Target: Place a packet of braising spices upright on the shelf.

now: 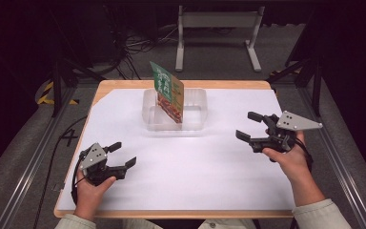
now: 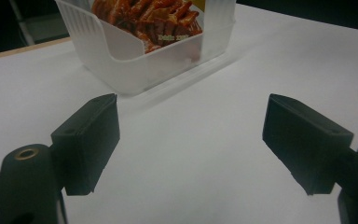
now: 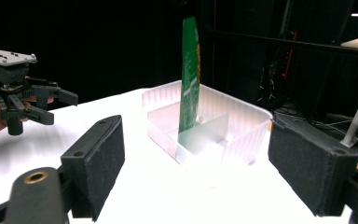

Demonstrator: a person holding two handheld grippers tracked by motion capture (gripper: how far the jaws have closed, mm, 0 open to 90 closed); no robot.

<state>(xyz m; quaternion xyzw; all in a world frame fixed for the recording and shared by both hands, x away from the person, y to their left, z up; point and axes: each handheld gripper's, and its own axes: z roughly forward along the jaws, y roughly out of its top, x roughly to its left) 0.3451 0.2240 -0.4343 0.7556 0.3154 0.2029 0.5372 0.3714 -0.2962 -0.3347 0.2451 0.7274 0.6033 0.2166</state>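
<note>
A flat green snack packet (image 1: pixel 168 92) with white lettering too small to read and a picture of reddish-brown food stands upright on its edge in the clear plastic divided tray (image 1: pixel 196 120), leaning against the tray's inner partition. The tray sits at the far middle of the white-covered tabletop (image 1: pixel 195 167). The left tool (image 1: pixel 124 153) rests near the front left, jaws wide apart and holding nothing. The right tool (image 1: pixel 249 126) hovers right of the tray, well apart from it, jaws spread wide with nothing between them. Beyond the tabletop, a grey metal stand (image 1: pixel 218 33) and tangled black cables (image 1: pixel 140 45) lie on the floor.
</note>
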